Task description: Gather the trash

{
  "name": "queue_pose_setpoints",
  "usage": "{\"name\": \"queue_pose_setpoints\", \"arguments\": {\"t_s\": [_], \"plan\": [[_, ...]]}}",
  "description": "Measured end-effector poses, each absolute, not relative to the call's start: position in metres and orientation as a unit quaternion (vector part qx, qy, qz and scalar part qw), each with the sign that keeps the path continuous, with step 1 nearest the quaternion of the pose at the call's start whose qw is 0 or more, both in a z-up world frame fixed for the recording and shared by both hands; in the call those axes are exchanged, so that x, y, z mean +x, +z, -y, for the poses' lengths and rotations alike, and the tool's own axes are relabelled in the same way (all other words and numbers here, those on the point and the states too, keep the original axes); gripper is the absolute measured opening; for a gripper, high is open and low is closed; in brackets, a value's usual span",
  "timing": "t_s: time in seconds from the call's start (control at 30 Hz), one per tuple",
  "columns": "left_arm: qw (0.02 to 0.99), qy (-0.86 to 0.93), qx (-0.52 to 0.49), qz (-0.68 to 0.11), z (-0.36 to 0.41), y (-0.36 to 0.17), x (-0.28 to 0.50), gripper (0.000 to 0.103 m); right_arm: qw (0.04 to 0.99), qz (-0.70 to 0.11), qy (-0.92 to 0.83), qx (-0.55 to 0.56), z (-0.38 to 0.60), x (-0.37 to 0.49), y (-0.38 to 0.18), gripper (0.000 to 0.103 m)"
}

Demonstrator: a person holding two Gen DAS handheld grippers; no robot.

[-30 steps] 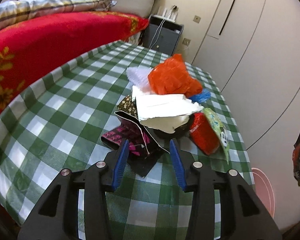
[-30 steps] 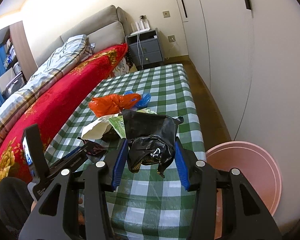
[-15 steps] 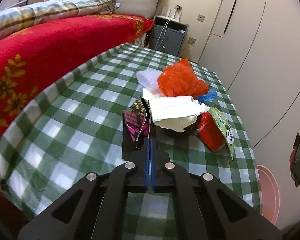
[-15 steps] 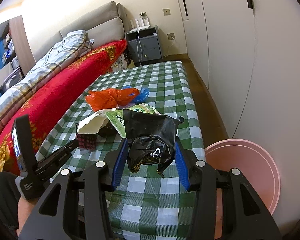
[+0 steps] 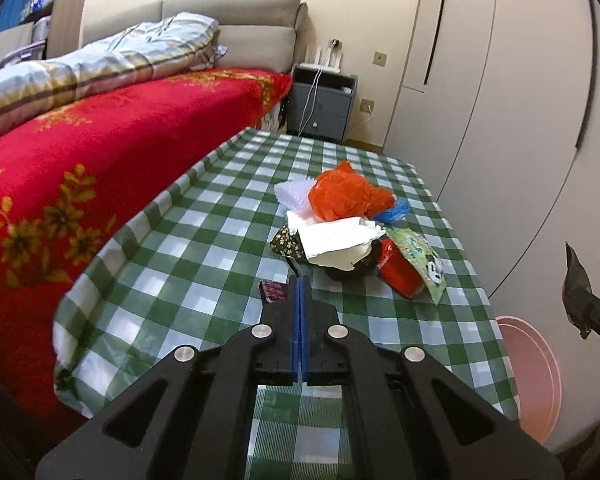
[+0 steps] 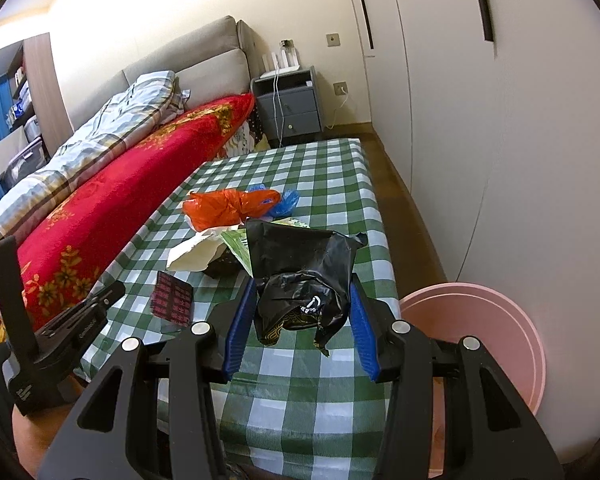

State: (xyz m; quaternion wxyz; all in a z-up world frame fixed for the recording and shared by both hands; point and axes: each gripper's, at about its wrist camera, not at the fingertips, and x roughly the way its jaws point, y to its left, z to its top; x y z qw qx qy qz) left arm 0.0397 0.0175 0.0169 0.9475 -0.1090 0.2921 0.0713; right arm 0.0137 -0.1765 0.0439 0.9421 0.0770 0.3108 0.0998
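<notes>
My left gripper (image 5: 300,280) is shut on a dark wrapper with a pink pattern (image 5: 274,291), seen edge-on and lifted off the checked table (image 5: 204,240). The same wrapper (image 6: 172,300) shows in the right wrist view. My right gripper (image 6: 300,312) is shut on a crumpled black plastic bag (image 6: 304,272), held above the table's near right corner. A trash pile stays mid-table: orange bag (image 5: 346,194), white paper (image 5: 336,236), red packet (image 5: 400,274), green packet (image 5: 422,260), blue bag (image 5: 396,210).
A pink round bin (image 6: 480,340) stands on the floor right of the table, also in the left wrist view (image 5: 532,376). A bed with a red blanket (image 5: 80,168) runs along the table's left. White cupboards (image 6: 480,120) line the right wall.
My left gripper closed on the patterned wrapper and pulled it back and up from the pile. My right gripper kept the black bag and barely moved.
</notes>
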Motion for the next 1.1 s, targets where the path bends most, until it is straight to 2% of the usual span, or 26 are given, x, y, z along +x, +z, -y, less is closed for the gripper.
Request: {"name": "queue_pose_setpoints", "arguments": {"t_s": [0.5,1.1], "plan": [[0.963,0.041,-0.084,-0.251,0.004,0.043,0.019,0.000,0.949,-0.294,0.091,0.070,0.181,-0.003,0.056,0.046],[0.967,0.009,-0.069,-0.246,0.026,0.043,0.022,0.000,0.952,-0.291,0.070,0.064,0.191,-0.004,0.061,0.046]]}}
